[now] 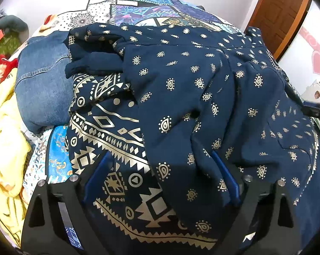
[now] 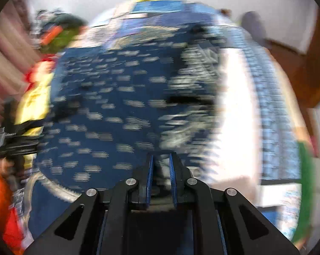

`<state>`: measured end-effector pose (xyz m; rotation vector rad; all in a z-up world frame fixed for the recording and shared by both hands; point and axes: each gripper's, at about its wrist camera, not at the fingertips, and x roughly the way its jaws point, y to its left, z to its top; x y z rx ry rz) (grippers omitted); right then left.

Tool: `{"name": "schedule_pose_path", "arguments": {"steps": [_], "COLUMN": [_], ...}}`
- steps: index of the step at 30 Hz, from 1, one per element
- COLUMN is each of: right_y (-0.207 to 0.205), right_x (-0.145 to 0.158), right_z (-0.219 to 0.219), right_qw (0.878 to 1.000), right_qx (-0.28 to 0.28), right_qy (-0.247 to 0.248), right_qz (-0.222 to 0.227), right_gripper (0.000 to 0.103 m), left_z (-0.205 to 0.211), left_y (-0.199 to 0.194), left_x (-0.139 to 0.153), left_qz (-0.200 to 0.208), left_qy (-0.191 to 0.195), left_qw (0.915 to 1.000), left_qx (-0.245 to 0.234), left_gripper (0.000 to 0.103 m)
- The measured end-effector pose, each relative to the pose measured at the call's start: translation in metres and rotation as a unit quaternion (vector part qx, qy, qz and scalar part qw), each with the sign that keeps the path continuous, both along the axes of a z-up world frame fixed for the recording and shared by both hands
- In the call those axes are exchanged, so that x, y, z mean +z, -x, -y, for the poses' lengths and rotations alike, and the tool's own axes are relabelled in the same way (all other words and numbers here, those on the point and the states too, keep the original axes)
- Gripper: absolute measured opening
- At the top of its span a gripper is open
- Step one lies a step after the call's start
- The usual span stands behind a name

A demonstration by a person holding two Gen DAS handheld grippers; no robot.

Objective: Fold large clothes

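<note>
A large navy garment (image 1: 181,97) with gold paisley dots and a gold geometric border lies bunched on the bed. My left gripper (image 1: 160,165) is open, its blue pads wide apart, with the cloth draped over and between them. In the blurred right wrist view the same garment (image 2: 109,110) spreads ahead. My right gripper (image 2: 161,159) has its pads close together with a narrow gap over the cloth's edge; blur hides whether cloth is pinched. The right gripper also shows at the right edge of the left wrist view (image 1: 317,108).
Folded blue jeans (image 1: 43,85) lie left of the garment. Yellow cloth (image 1: 4,140) is heaped at far left. A patterned blue and white bedsheet (image 1: 151,8) covers the bed. A brown wooden door (image 1: 281,12) stands at back right.
</note>
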<state>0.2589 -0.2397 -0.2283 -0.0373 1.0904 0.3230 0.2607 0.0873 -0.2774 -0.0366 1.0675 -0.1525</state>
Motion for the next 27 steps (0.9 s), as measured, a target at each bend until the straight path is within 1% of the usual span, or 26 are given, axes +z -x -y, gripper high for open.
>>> {"name": "schedule_pose_path", "arguments": {"steps": [1,2,3,4,5,7,8,11,14,17,21,24,27], "right_y": [0.002,0.004,0.007,0.007,0.007,0.008,0.008,0.002,-0.011,-0.028,-0.058,-0.081,-0.104], "right_x": [0.002,0.004,0.006,0.006,0.007,0.009,0.014,0.023,0.033,0.036,0.032,0.024,0.010], "right_z": [0.005,0.013,0.024,0.034,0.043,0.056,0.065,0.073,0.061,0.051,0.037,0.032,0.029], "right_qw": [1.000,0.999,0.997,0.995,0.995,0.996,0.996,0.996,0.995,0.995,0.994,0.993,0.992], "right_qx": [-0.007,-0.025,-0.044,-0.055,-0.061,-0.072,-0.078,-0.085,-0.081,-0.073,-0.069,-0.073,-0.080], "right_qy": [0.006,0.023,0.048,0.066,0.067,0.047,0.026,-0.015,-0.042,-0.054,-0.071,-0.085,-0.098], "right_qz": [0.007,0.024,0.046,0.048,0.042,0.037,0.036,0.038,0.046,0.050,0.046,0.033,0.012], "right_gripper": [0.056,0.082,0.084,0.083,0.083,0.083,0.083,0.083,0.084,0.084,0.084,0.084,0.084], "left_z": [-0.001,-0.001,-0.001,-0.002,-0.003,-0.005,-0.006,-0.019,-0.046,-0.076,-0.107,-0.123,-0.133], "left_y": [-0.001,-0.001,-0.001,-0.002,-0.006,-0.006,-0.006,-0.007,-0.015,-0.028,-0.051,-0.077,-0.095], "left_x": [-0.001,-0.001,-0.001,-0.001,-0.001,0.005,0.009,0.034,0.062,0.079,0.075,0.055,0.035], "left_qz": [-0.001,-0.001,-0.003,-0.005,-0.007,-0.006,-0.002,0.027,0.056,0.074,0.066,0.042,0.024], "left_qy": [0.000,0.000,0.003,0.006,0.009,0.010,0.009,0.014,0.023,0.019,0.013,0.034,0.053], "left_qw": [1.0000,1.0000,1.0000,0.9999,0.9999,0.9998,0.9998,0.9991,0.9962,0.9924,0.9897,0.9882,0.9877], "left_qx": [0.001,0.003,0.005,0.007,0.010,0.014,0.016,0.031,0.062,0.097,0.126,0.143,0.145], "left_gripper": [0.096,0.097,0.097,0.097,0.097,0.097,0.096,0.096,0.096,0.096,0.096,0.096,0.096]}}
